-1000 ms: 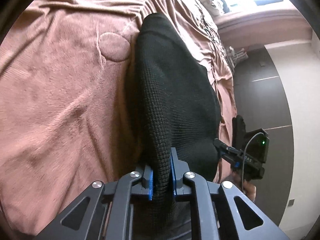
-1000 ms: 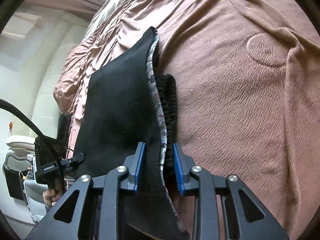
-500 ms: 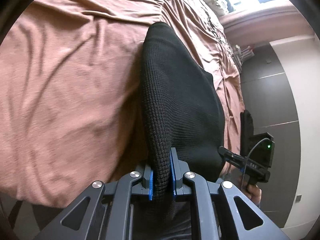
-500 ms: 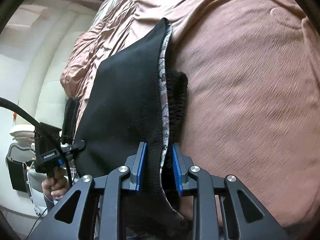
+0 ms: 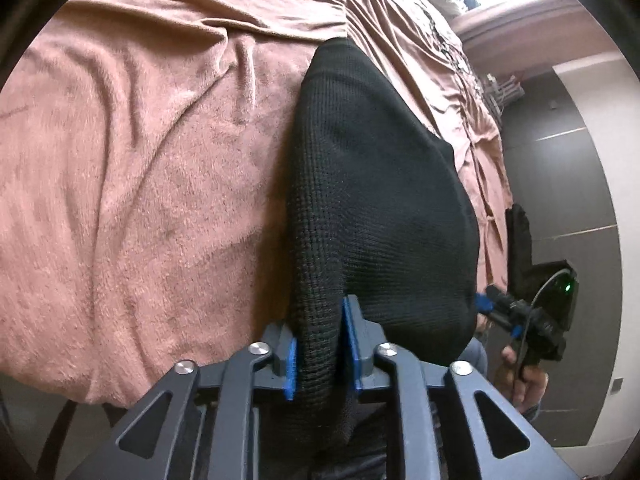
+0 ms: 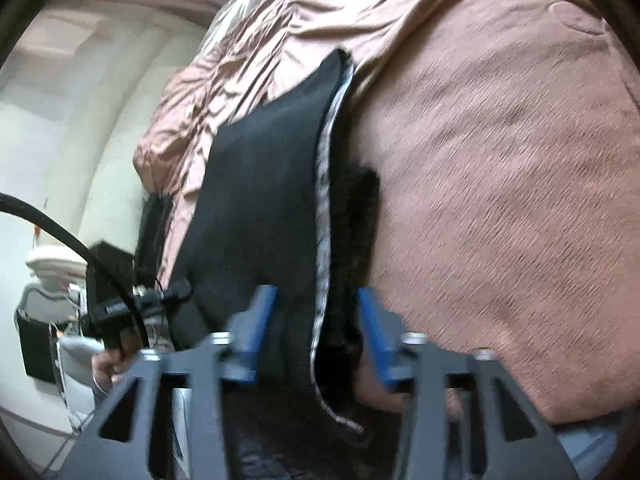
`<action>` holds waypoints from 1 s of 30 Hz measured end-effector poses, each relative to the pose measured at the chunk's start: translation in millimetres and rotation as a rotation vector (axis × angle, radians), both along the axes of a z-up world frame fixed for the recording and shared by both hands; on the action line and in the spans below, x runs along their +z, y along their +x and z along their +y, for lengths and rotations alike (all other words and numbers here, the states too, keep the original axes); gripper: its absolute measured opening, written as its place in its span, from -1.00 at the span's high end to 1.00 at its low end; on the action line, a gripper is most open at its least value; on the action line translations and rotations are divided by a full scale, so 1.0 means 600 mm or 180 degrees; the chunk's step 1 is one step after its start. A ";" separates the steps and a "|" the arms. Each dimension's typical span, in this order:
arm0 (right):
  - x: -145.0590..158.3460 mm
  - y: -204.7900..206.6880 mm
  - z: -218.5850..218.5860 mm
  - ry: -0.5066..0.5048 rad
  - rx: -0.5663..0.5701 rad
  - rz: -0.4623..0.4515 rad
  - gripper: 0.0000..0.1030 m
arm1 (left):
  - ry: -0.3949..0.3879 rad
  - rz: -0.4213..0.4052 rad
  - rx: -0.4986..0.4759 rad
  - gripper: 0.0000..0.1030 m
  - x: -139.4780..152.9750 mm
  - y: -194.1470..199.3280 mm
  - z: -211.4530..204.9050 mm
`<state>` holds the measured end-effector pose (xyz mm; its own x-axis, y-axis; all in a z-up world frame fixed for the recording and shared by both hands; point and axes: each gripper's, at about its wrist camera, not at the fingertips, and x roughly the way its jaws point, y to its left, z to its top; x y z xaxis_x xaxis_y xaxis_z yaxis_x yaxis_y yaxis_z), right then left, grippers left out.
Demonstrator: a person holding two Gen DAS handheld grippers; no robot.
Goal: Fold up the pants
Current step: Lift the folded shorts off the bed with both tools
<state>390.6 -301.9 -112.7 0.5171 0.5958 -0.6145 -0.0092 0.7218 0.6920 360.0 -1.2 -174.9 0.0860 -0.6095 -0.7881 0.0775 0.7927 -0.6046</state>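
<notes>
Black knit pants [image 5: 380,200] lie folded lengthwise on a pink-brown blanket [image 5: 140,180] and run from the bed's near edge away from me. My left gripper [image 5: 320,328] has one end of them between its blue pads. Its jaws are opening, but the fabric still fills the gap and touches both pads. In the right wrist view the pants [image 6: 264,200] show a patterned inner edge and a ribbed waistband. My right gripper [image 6: 316,296] is opening. Its pads stand wide apart and clear of the cloth that lies between them.
The blanket [image 6: 500,160] is rumpled, and its near edge drops off at the lower left of the left wrist view. A hand [image 5: 524,376] holds the other gripper's housing beside the bed. Dark wall panels [image 5: 568,184] stand beyond, and a white chair [image 6: 44,264] is at the left.
The right jaws have spread wide and let go of the waistband end. The left jaws have widened a little around the fabric. Both views have slid toward the bed's near edge.
</notes>
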 end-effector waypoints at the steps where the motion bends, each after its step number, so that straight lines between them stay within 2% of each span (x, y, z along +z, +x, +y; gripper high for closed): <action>1: 0.000 0.007 -0.007 0.0035 -0.0033 -0.0014 -0.31 | 0.0015 -0.0017 -0.0005 0.38 0.001 0.004 0.000; 2: -0.002 0.016 -0.013 0.0097 -0.0043 -0.0019 -0.31 | 0.0005 -0.0027 0.0001 0.22 0.001 0.006 0.002; 4: -0.009 0.037 -0.025 0.0215 -0.0069 -0.0001 -0.31 | -0.0035 -0.0037 0.0035 0.14 0.000 0.015 0.005; 8: -0.033 0.074 -0.036 0.0402 -0.0092 0.0069 -0.31 | -0.0062 -0.0040 0.0098 0.13 -0.004 0.034 0.012; 11: -0.050 0.090 -0.016 0.0505 -0.0107 0.0094 -0.31 | -0.0091 -0.0065 0.0098 0.12 -0.008 0.051 0.011; 21: -0.066 0.144 0.008 0.0546 0.0072 0.0144 -0.32 | -0.0206 0.0001 0.0113 0.12 -0.033 0.114 -0.006; 30: -0.075 0.143 -0.003 0.0730 0.0170 0.0125 -0.32 | -0.0386 0.0036 0.0112 0.12 -0.048 0.164 -0.027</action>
